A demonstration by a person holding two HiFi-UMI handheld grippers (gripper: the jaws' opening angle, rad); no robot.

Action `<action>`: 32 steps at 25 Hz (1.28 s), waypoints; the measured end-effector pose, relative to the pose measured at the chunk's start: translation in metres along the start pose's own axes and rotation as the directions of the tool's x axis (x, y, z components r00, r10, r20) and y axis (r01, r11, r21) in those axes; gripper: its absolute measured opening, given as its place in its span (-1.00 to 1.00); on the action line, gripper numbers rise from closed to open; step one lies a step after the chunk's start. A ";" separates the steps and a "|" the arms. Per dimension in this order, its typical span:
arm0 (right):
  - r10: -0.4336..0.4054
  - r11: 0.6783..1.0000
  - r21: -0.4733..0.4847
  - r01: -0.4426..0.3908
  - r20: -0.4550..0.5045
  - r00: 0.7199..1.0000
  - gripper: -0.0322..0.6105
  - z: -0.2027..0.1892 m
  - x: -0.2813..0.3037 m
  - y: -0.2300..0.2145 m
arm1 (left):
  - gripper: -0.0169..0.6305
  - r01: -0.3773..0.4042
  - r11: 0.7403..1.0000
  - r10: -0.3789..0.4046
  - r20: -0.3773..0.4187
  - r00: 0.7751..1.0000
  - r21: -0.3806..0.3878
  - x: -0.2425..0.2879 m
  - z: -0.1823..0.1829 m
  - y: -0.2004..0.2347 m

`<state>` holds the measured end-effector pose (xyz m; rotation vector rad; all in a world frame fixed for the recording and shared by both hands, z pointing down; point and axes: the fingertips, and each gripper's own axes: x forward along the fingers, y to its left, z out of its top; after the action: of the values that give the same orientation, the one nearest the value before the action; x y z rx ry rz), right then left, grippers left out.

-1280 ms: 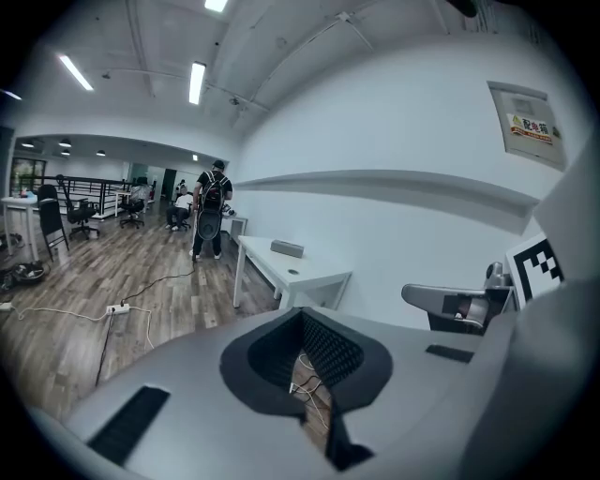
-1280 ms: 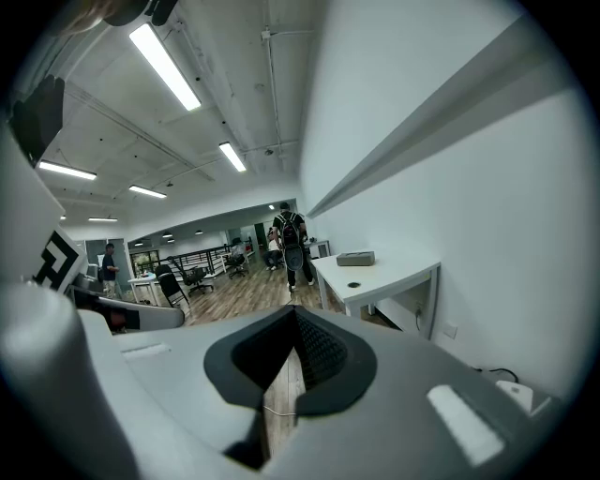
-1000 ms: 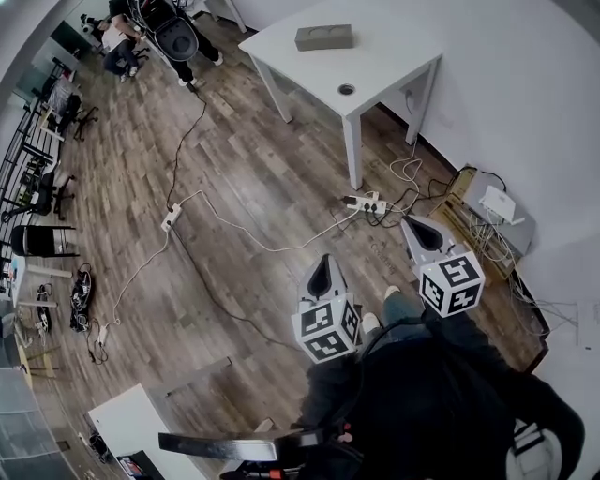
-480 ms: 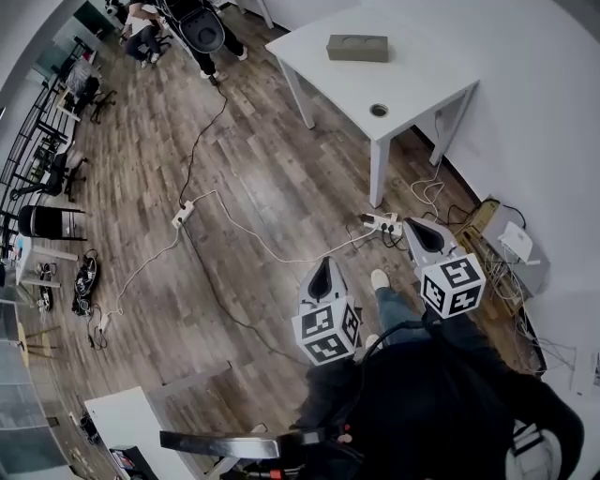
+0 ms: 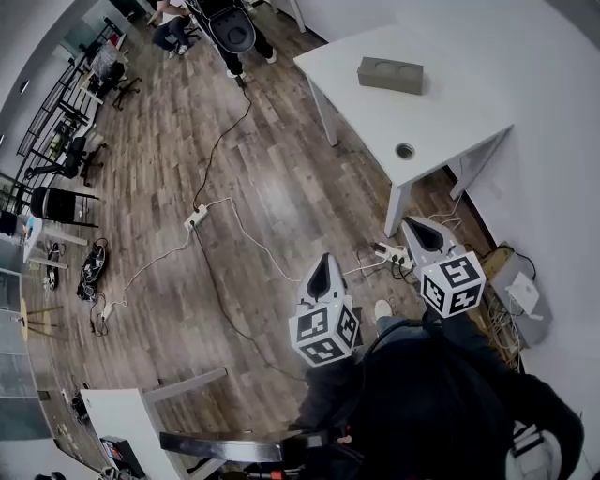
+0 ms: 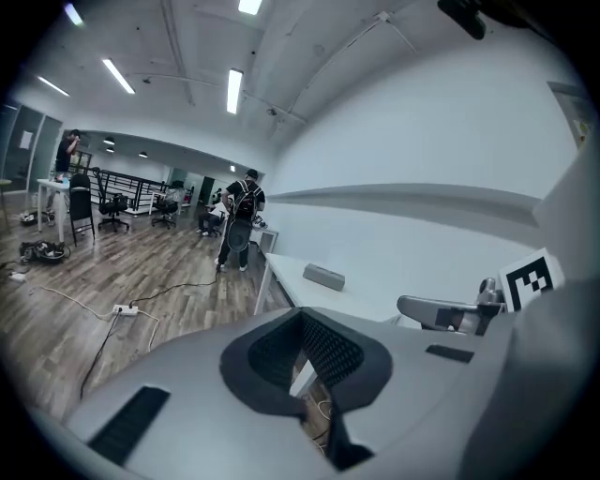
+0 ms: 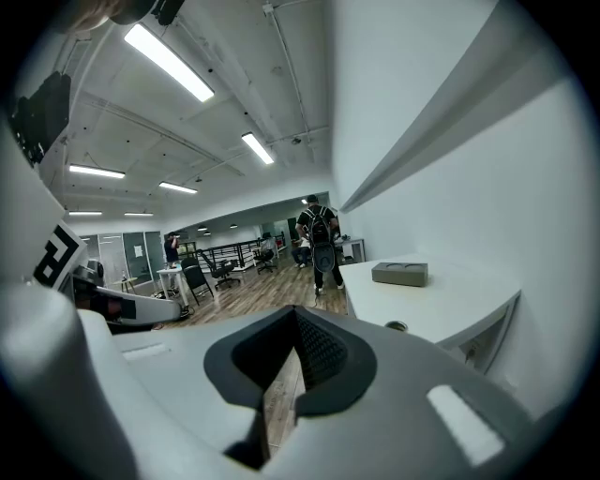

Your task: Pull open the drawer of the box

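Observation:
The grey box (image 5: 389,75) lies on a white table (image 5: 459,112) far ahead of me, its top showing two round recesses; no drawer front is discernible from here. It also shows small as the box (image 6: 323,277) in the left gripper view and as the box (image 7: 400,273) in the right gripper view. My left gripper (image 5: 323,269) and right gripper (image 5: 419,231) are held side by side over the wooden floor, well short of the table. Both have their jaws together with nothing between them, as on the left gripper (image 6: 302,377) and the right gripper (image 7: 279,380).
A round cable hole (image 5: 405,150) sits in the table's near part. Power strips (image 5: 196,218) and long cables cross the floor, with another strip (image 5: 387,251) by the table leg. A person with a backpack (image 5: 230,23) stands beyond the table. Chairs (image 5: 56,202) stand at left.
The table and box have come nearer and lower in the head view as I walk toward them. Both grippers keep their place and stay shut.

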<state>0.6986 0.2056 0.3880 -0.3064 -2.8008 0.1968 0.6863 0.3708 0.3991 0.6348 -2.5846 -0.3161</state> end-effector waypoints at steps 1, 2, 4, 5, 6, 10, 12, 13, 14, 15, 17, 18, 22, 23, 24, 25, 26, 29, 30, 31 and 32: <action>0.007 1.000 -0.005 -0.007 0.002 1.000 -0.92 0.003 0.007 -0.004 | -0.96 -0.004 1.000 0.004 -0.004 1.000 0.004 0.006 0.001 -0.001; 0.013 1.000 -0.008 -0.013 0.002 1.000 -0.92 0.005 0.014 -0.007 | -0.96 -0.012 1.000 0.012 -0.010 1.000 0.008 0.012 0.001 0.000; 0.027 1.000 -0.007 -0.027 -0.001 1.000 -0.92 0.008 0.026 -0.012 | -0.96 -0.038 0.999 0.039 -0.027 0.999 0.014 0.021 -0.002 0.005; 0.034 0.999 -0.006 -0.034 -0.005 0.999 -0.92 0.007 0.031 -0.013 | -0.96 -0.052 0.999 0.053 -0.032 0.998 0.013 0.024 -0.003 0.008; 0.039 0.999 -0.005 -0.039 -0.009 0.999 -0.92 0.006 0.035 -0.014 | -0.96 -0.065 0.998 0.065 -0.035 0.997 0.009 0.026 -0.003 0.013; 0.047 0.999 0.002 -0.047 -0.023 0.999 -0.92 0.007 0.059 -0.020 | -0.96 -0.109 0.994 0.108 -0.036 0.993 -0.015 0.040 0.002 0.034; 0.052 0.999 0.000 -0.052 -0.028 0.998 -0.92 0.009 0.073 -0.021 | -0.96 -0.125 0.992 0.125 -0.031 0.992 -0.024 0.050 0.008 0.045; 0.052 0.999 0.000 -0.053 -0.030 0.998 -0.92 0.010 0.082 -0.022 | -0.96 -0.132 0.991 0.131 -0.031 0.991 -0.026 0.057 0.012 0.051; 0.051 0.999 0.001 -0.051 -0.031 0.998 -0.92 0.012 0.092 -0.023 | -0.96 -0.135 0.990 0.134 -0.033 0.990 -0.026 0.066 0.015 0.056; 0.048 0.999 0.002 -0.048 -0.031 0.998 -0.92 0.015 0.103 -0.025 | -0.96 -0.134 0.991 0.133 -0.035 0.991 -0.024 0.075 0.020 0.061; 0.041 0.999 0.003 -0.041 -0.029 0.999 -0.92 0.022 0.126 -0.029 | -0.96 -0.116 0.993 0.115 -0.034 0.993 -0.020 0.097 0.033 0.070; 0.039 0.999 0.004 -0.039 -0.029 0.999 -0.92 0.026 0.139 -0.031 | -0.96 -0.104 0.994 0.103 -0.032 0.994 -0.020 0.108 0.041 0.074; 0.040 0.999 -0.003 -0.040 -0.030 0.999 -0.92 0.046 0.195 -0.032 | -0.96 -0.095 0.995 0.095 -0.018 0.995 -0.017 0.150 0.079 0.101; 0.041 0.999 -0.007 -0.042 -0.026 0.999 -0.92 0.054 0.210 -0.032 | -0.96 -0.100 0.995 0.100 -0.013 0.995 -0.017 0.159 0.088 0.110; 0.043 0.999 -0.012 -0.043 -0.022 0.999 -0.92 0.061 0.224 -0.031 | -0.96 -0.106 0.994 0.105 -0.009 0.994 -0.018 0.168 0.098 0.120; 0.044 0.999 -0.016 -0.044 -0.017 0.999 -0.92 0.069 0.239 -0.029 | -0.96 -0.111 0.994 0.111 -0.007 0.994 -0.021 0.177 0.106 0.130; 0.046 0.999 -0.020 -0.046 -0.012 0.999 -0.92 0.076 0.253 -0.028 | -0.96 -0.116 0.993 0.116 -0.007 0.993 -0.024 0.185 0.114 0.139; 0.046 0.999 -0.026 -0.046 -0.008 0.999 -0.92 0.090 0.292 -0.021 | -0.96 -0.121 0.992 0.121 -0.002 0.993 -0.028 0.206 0.135 0.167; 0.046 0.999 -0.027 -0.046 -0.009 0.999 -0.92 0.094 0.304 -0.018 | -0.96 -0.124 0.992 0.124 0.002 0.992 -0.026 0.212 0.142 0.176; 0.047 0.999 -0.028 -0.047 -0.011 0.999 -0.92 0.097 0.316 -0.015 | -0.96 -0.126 0.992 0.126 0.005 0.992 -0.025 0.218 0.149 0.186; 0.047 0.998 -0.029 -0.047 -0.013 0.999 -0.92 0.099 0.328 -0.012 | -0.96 -0.127 0.992 0.127 0.006 0.992 -0.026 0.224 0.154 0.195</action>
<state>0.3605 0.2602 0.3931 -0.3799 -2.7882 0.1639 0.3610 0.4481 0.4119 0.4583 -2.6097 -0.3099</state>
